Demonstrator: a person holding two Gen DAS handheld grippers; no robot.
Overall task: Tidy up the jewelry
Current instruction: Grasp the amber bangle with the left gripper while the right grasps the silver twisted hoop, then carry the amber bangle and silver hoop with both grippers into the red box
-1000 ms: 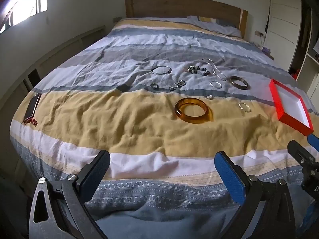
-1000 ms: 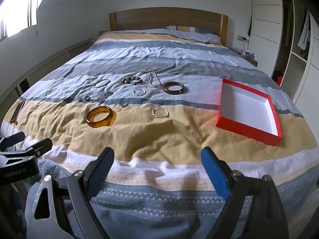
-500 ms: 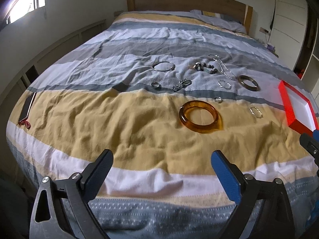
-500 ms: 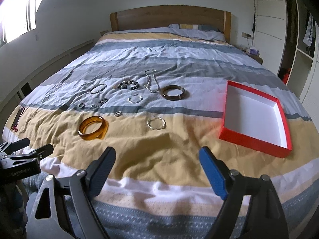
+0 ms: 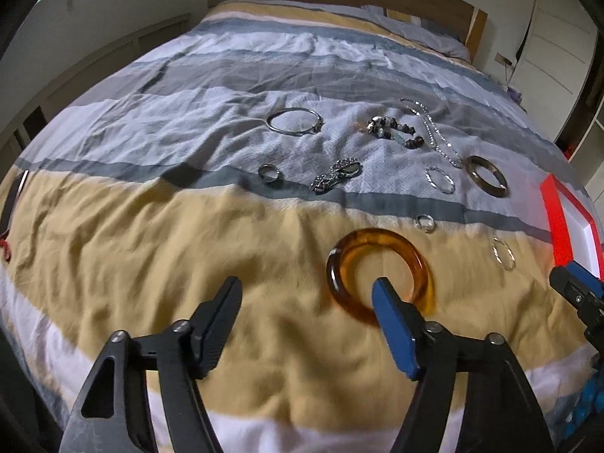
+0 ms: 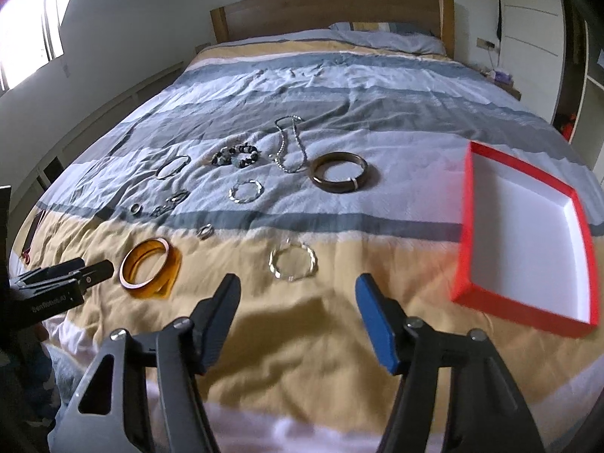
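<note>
Left fingers (image 5: 307, 298): parted, nothing between them, jaws just been narrowing. The blue one sits in front of the amber bangle (image 5: 379, 275); whether it touches, I cannot tell. I judge I am sizing the gap to that thick rim.

Right fingers (image 6: 298, 294): parted, empty, likewise just been narrowing. They hover near a twisted silver hoop (image 6: 292, 262), my likely pick, since it lies closest to the box.

Bed (image 6: 302, 339): carries everything. Jewelry is spread singly across the striped cover, pieces mostly apart, which leaves room to take each one alone.

Count, from my fingers outward:
- amber bangle, one
- twisted silver hoops, two; the second (image 6: 246, 190) lies farther up
- small rings, two (image 5: 426, 222) (image 5: 270, 173)
- watch-like linked piece (image 5: 336, 175), one
- dark bangle (image 6: 338, 171), one
- thin silver bangle (image 5: 294, 121), one
- beaded bracelet (image 5: 394, 132), one
- chain necklace (image 6: 288, 143), one, touching the beads' side or just beside; unclear

Red box (image 6: 528, 241): one, white inside, empty, at my right, well apart from the cluster. Nothing is sorted yet.
</note>
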